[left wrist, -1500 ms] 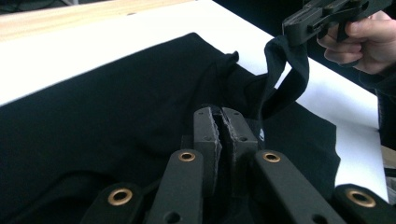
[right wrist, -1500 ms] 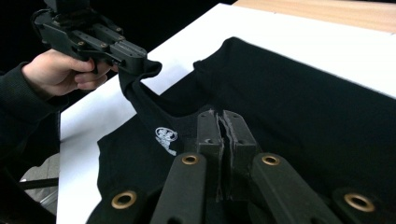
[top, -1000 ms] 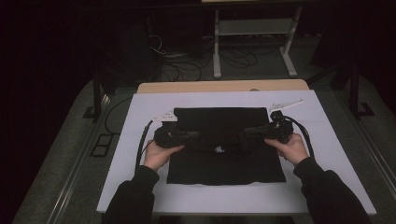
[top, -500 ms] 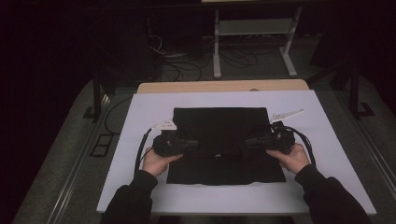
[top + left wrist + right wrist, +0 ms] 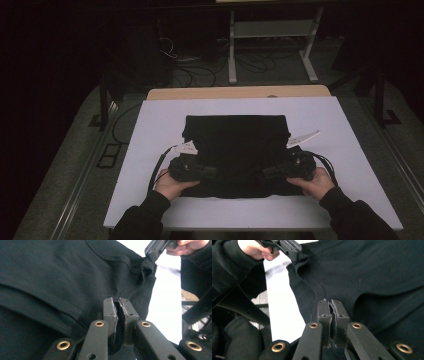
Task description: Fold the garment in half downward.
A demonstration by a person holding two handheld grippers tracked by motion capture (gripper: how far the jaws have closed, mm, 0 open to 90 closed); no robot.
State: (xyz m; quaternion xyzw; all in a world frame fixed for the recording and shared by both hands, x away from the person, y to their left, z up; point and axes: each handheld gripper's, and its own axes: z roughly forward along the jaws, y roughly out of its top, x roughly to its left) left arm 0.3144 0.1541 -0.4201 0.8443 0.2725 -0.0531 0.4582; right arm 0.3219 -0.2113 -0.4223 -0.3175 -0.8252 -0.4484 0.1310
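Black cloth is pinched between the pads of the left gripper point(image 5: 117, 305), whose jaws stand pressed together on a fold of the dark garment point(image 5: 62, 277) — the left gripper view shows the fabric running down into the narrow slit between the pads. The right gripper point(image 5: 330, 307) matches it: jaws closed tight, a thin edge of the same garment caught between them.

Each gripper view also takes in the far gripper at its top edge, clamped on a bunched bit of the hem, with the hand point(image 5: 258, 250) that holds it and a dark sleeve beside it. Seams and a curved stitched line on the cloth are plain there; from above the garment reads as one flat dark shape.

From the high view comes the layout — the garment point(image 5: 235, 145) lies spread on the white table point(image 5: 150, 130), near the person's edge. Both grippers sit at its near corners, left gripper point(image 5: 212, 172) and right gripper point(image 5: 267, 172) pointing inward toward each other, well apart.
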